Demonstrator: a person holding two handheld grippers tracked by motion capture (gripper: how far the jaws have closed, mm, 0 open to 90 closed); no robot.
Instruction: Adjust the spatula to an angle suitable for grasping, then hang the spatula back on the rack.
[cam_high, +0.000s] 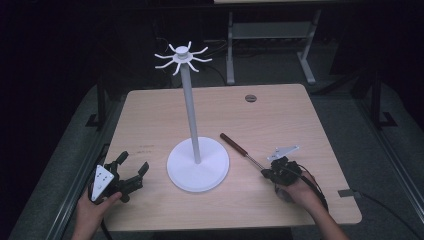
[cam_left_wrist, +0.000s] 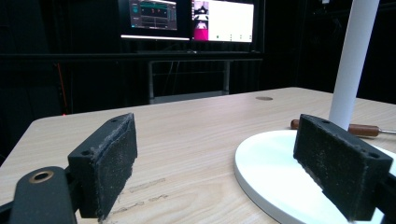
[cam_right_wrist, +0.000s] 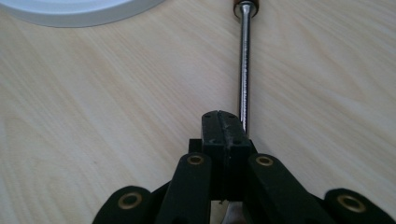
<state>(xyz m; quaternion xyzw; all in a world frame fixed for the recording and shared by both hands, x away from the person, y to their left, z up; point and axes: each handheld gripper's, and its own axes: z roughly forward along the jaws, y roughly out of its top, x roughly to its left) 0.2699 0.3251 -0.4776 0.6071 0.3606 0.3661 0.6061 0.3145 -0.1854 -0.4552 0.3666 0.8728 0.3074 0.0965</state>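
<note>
My left claw rests at the near left corner of the table, jaws spread wide with nothing between them. Through the gap in its own view I see bare wood, with the white stand's round base just to the right and its pole rising beyond.

My right claw sits low on the table, right of the base, jaws pressed flat together. The screwdriver lies on the wood, its metal shaft running right alongside my closed jaws, its brown handle pointing away toward the pole. Whether I'm pinching anything, I can't tell.
</note>
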